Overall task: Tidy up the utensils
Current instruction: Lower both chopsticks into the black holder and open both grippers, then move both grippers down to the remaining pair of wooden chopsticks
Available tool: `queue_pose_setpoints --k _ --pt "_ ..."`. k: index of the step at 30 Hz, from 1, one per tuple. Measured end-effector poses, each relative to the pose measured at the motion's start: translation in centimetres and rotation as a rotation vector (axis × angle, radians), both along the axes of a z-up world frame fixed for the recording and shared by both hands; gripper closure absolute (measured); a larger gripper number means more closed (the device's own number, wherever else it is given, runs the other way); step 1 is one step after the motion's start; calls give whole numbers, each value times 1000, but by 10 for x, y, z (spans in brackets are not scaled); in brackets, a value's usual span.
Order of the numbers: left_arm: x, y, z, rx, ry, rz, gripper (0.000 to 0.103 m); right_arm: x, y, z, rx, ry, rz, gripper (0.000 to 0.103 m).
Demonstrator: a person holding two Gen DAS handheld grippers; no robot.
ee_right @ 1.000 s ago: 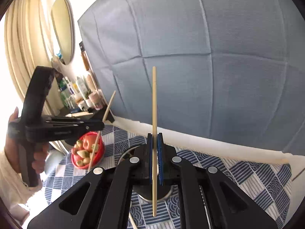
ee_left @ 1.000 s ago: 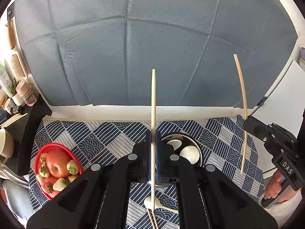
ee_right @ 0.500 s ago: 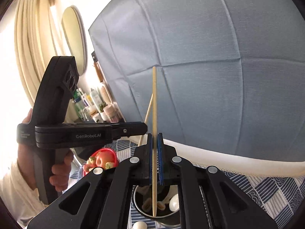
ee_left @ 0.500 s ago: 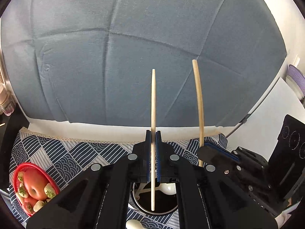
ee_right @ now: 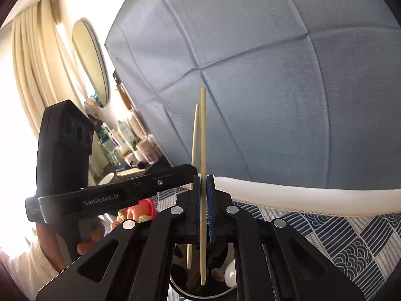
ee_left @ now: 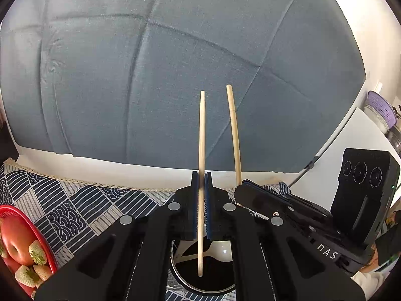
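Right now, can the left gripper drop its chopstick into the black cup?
Probably yes. The left gripper holds its chopstick upright with the tip already over the black cup mouth. The right gripper is close beside, but not underneath.

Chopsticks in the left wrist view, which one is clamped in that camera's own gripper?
The straight centre chopstick, pinched between the left gripper pads. The leaning chopstick is held by the right gripper.

Two chopsticks over the cup

Left gripper pinches one chopstick upright above the black cup; right gripper holds another chopstick just beside.
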State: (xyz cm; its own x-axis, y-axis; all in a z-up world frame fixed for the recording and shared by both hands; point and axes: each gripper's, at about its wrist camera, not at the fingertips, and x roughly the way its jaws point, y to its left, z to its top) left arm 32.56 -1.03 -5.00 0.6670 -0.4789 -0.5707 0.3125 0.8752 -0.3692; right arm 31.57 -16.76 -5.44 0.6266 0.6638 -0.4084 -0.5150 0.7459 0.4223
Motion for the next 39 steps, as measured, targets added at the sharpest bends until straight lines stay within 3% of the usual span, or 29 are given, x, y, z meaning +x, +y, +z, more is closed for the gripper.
queue_pose_setpoints --k 8,15,17,18,19,20,22,25,30,39 --pt "-13 4 -11 17 0 -31 98 -13 -2 -10 -76 22 31 98" --pt "-34 10 -19 64 17 -40 97 -40 13 -10 -305 -27 69 94" --pt "-41 12 -21 81 24 -32 81 -48 11 -12 -337 -31 60 90" --pt "-45 13 -23 96 21 -30 66 -52 11 -13 -359 -36 52 73" --pt "-49 14 -23 119 16 -25 56 -58 11 -15 -388 -47 43 49" --pt "-54 16 -23 146 12 -17 52 -64 10 -15 -412 -60 38 40" --pt "-63 21 -23 185 8 -1 33 -73 9 -17 -462 -74 38 35" --pt "-77 30 -25 227 15 31 20 -84 8 -24 -536 -84 27 19" --pt "-96 45 -39 294 69 76 11 -94 7 -43 -607 -44 15 17" --pt "-130 58 -69 331 177 100 10 -121 14 -68 -682 13 75 16"
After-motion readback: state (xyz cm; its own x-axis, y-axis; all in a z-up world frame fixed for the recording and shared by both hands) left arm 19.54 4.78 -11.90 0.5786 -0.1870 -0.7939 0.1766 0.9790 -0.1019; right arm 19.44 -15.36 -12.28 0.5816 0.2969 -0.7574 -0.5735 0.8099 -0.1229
